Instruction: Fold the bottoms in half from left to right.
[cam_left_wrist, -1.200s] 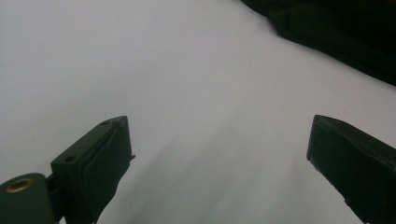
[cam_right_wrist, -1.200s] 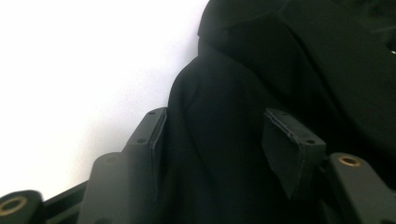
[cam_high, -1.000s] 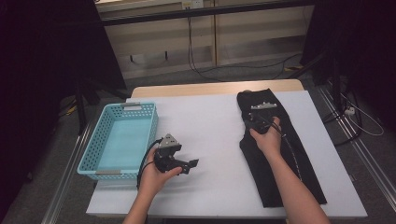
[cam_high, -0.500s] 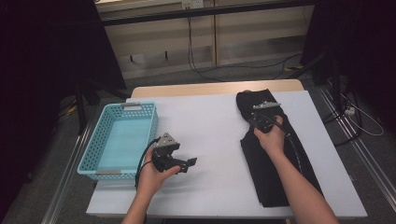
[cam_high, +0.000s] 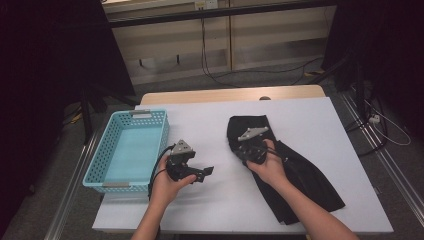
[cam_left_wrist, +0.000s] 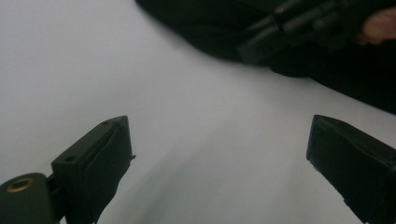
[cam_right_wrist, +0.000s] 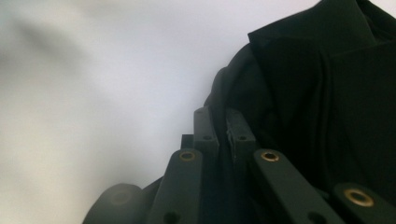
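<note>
With the right gripper (cam_high: 248, 150) pinched shut on an edge of the black garment (cam_high: 300, 175), spread on the table's (cam_high: 210, 120) right half, and the left gripper (cam_left_wrist: 219, 154) held wide open and empty, that thin fold could be lost if dragged.

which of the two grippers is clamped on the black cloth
The right gripper, jaws pinched shut on the black cloth; the left gripper hangs open over bare table.
</note>
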